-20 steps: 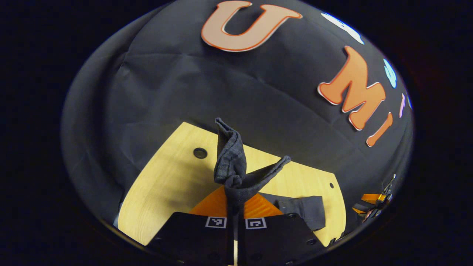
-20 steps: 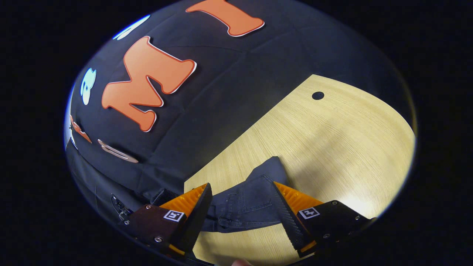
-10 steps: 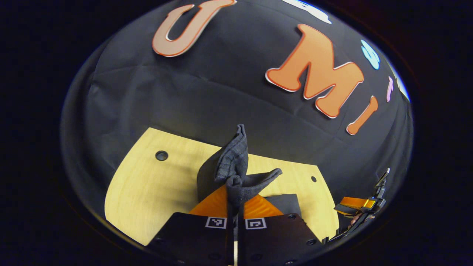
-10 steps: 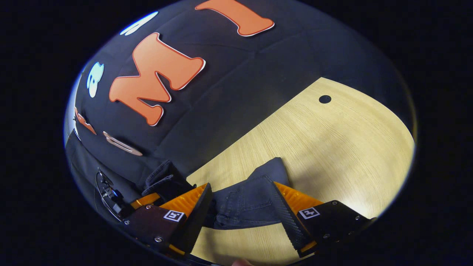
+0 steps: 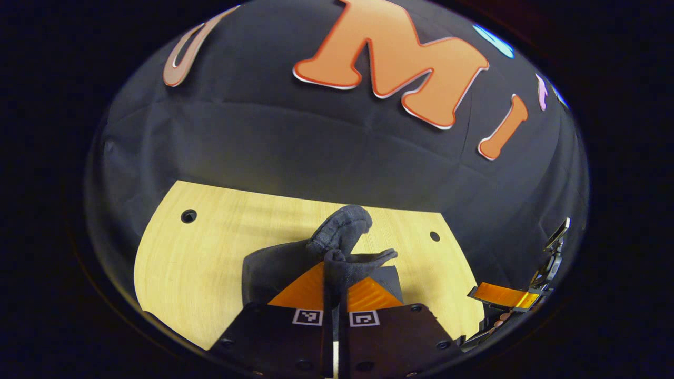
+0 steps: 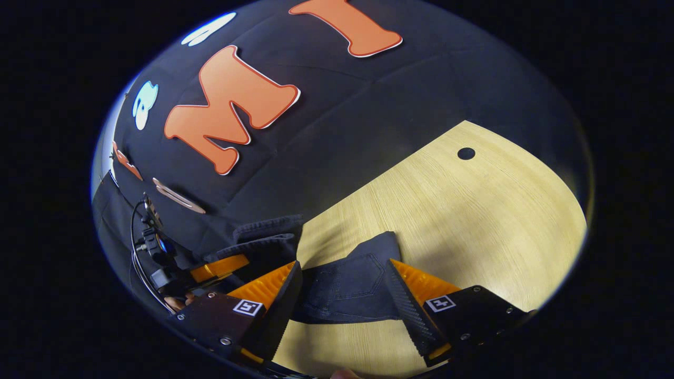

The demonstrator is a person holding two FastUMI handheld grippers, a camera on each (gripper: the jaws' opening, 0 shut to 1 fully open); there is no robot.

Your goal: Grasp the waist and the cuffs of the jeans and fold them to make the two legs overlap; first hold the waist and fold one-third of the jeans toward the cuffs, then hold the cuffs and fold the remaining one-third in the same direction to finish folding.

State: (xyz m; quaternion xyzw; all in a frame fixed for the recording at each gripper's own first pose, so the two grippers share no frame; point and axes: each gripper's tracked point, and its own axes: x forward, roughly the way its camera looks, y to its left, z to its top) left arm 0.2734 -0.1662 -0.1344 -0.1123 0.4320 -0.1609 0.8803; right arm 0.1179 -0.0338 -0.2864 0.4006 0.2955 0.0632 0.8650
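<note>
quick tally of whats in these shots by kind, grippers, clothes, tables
grippers: 2, the left gripper clamped on denim, the right gripper open over the fabric
jeans: 1
wooden table: 1
total: 4

claw bodies: dark plates, left claw [image 5: 335, 273] and right claw [image 6: 342, 295]
markings: square black-and-white tags
fasteners: round screws
</note>
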